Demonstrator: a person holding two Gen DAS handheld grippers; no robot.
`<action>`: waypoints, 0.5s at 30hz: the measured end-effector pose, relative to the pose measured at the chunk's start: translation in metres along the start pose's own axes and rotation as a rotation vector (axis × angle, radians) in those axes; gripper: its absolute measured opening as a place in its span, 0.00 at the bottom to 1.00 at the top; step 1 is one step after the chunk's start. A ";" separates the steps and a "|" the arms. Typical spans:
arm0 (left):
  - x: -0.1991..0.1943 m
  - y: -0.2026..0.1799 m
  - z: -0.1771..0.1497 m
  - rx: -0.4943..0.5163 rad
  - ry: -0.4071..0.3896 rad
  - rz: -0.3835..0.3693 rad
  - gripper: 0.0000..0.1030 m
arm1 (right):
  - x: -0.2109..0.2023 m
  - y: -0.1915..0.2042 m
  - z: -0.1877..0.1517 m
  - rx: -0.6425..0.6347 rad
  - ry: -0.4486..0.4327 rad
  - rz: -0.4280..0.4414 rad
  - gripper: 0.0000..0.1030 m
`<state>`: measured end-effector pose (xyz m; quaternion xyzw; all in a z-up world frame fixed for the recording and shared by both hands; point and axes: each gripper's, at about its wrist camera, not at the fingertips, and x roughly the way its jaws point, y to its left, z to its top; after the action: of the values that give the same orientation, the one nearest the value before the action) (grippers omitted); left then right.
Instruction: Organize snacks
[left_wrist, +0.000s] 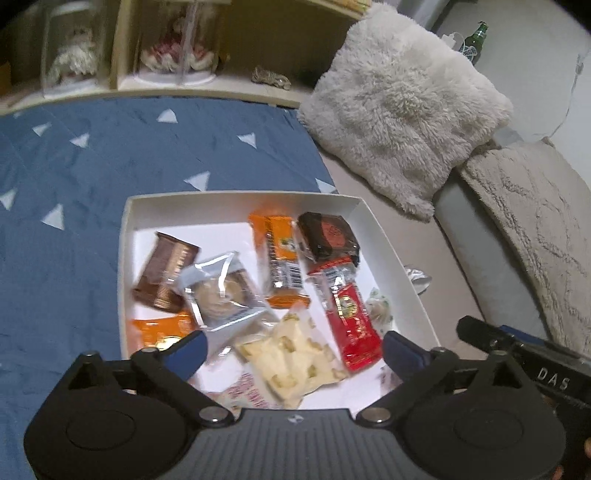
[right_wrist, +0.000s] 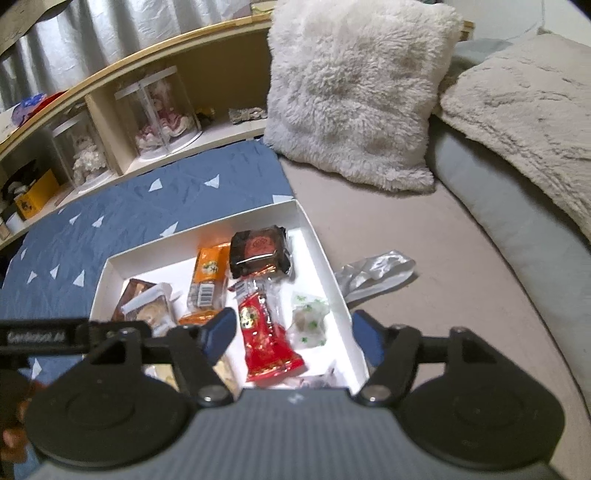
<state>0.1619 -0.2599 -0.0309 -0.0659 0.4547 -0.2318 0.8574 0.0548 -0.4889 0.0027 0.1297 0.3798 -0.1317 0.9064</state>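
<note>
— White cardboard: the box (left_wrist: 376, 225) lies on the blue quilt (left_wrist: 74, 206), full of wrapped snacks.
— Which?
— A red packet (right_wrist: 267, 341), an orange bar (left_wrist: 279, 254), a dark square cake (right_wrist: 258, 251).
— The grippers?
— The left gripper (left_wrist: 293, 349) and the right gripper (right_wrist: 291, 334) both gape wide, empty.

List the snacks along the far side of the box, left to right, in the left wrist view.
Brown packet → tall orange packet → black packet.
</note>
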 end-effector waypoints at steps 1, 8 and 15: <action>-0.005 0.001 -0.001 0.010 -0.005 0.008 1.00 | -0.004 0.003 -0.001 0.003 -0.003 -0.011 0.80; -0.043 0.009 -0.004 0.071 -0.047 0.045 1.00 | -0.030 0.021 -0.003 0.027 -0.027 -0.072 0.94; -0.078 0.021 -0.012 0.129 -0.071 0.066 1.00 | -0.062 0.046 -0.011 0.007 -0.050 -0.104 0.99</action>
<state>0.1217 -0.2045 0.0142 -0.0035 0.4101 -0.2298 0.8826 0.0210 -0.4339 0.0459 0.1094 0.3626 -0.1831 0.9072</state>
